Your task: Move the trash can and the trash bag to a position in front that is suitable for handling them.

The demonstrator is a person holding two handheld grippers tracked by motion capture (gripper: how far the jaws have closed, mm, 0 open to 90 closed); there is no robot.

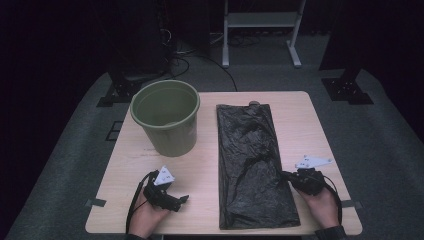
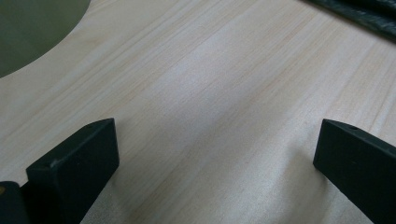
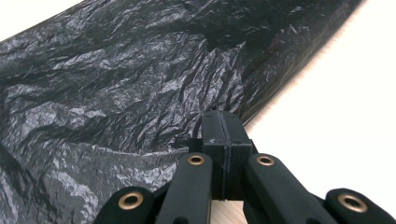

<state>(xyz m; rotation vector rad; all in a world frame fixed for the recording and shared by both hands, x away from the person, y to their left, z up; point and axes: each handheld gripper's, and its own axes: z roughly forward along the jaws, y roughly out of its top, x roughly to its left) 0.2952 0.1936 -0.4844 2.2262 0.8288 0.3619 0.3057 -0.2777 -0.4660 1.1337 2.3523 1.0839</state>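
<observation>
black plastic bag (image 1: 255,165) lying flat along bench (image 1: 210,160), right of green bucket (image 1: 166,117). right gripper (image 3: 223,140) fingers pressing together, pinching bag's right edge. left gripper (image 2: 215,154) fingers standing wide apart over bare wood, holding nothing. step: starting lift. next: raising edge, left gripper catching opposite layer, opening mouth toward bucket.
</observation>
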